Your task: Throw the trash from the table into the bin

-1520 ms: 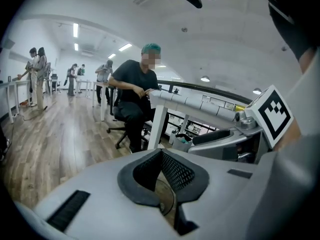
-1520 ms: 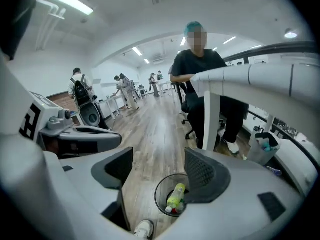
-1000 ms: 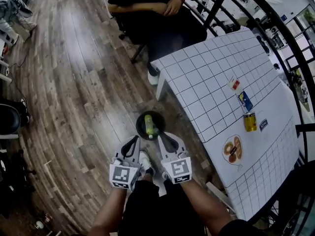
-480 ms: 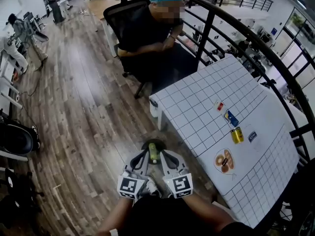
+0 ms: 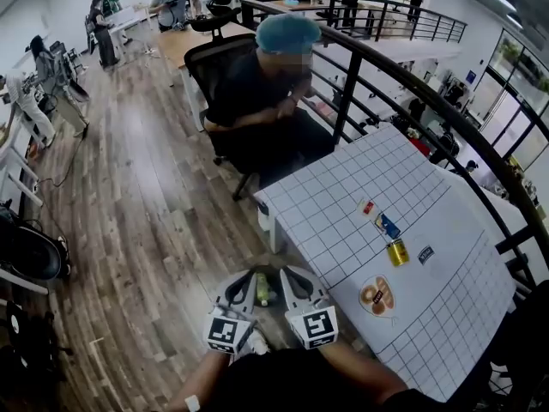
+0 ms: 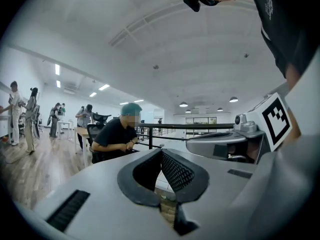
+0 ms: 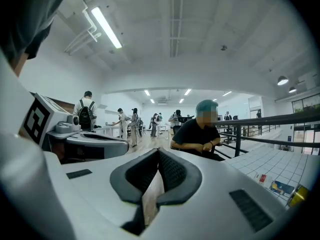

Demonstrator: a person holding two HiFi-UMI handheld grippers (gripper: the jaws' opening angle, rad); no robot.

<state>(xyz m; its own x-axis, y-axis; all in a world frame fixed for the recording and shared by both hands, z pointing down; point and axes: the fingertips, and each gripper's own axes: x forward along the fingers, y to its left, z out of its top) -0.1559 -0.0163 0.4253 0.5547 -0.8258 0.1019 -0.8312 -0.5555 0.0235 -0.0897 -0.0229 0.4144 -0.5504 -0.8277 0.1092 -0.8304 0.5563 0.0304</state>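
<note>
The large white table with a black grid cloth (image 5: 330, 217) fills the right half of the head view, and the trash left to clear lies towards its lower right. The round black bin (image 5: 273, 273) stands on the wooden floor at lower centre, just off the table's near corner. A green-yellow plastic bottle (image 5: 262, 288) is already inside it.

The left gripper (image 5: 244, 280) and the right gripper (image 5: 288, 275) sit side by side above the bin. Each has its fingers pressed together on nothing, and in each gripper's own view the black pads meet with only the room beyond.

As we read it, the step in hand is the reach back to the table, and we should spread the fingers before arriving rather than at the last moment. The right gripper is the natural one to lead, since everything lies to that side.

- **Round pale disc with brown pieces (image 5: 376, 296):** it is nearest and widest, so we would take it by its rim and keep it level.
- **Yellow metal can (image 5: 397, 252):** it wants a grip square across its body. We cannot tell whether it stands or lies.
- **Thin packets:** the blue packet (image 5: 387, 226), the small dark packet (image 5: 425, 254) and the red-and-white packet (image 5: 367, 206) are best pinched at an edge, low to the cloth without snagging it.
</note>
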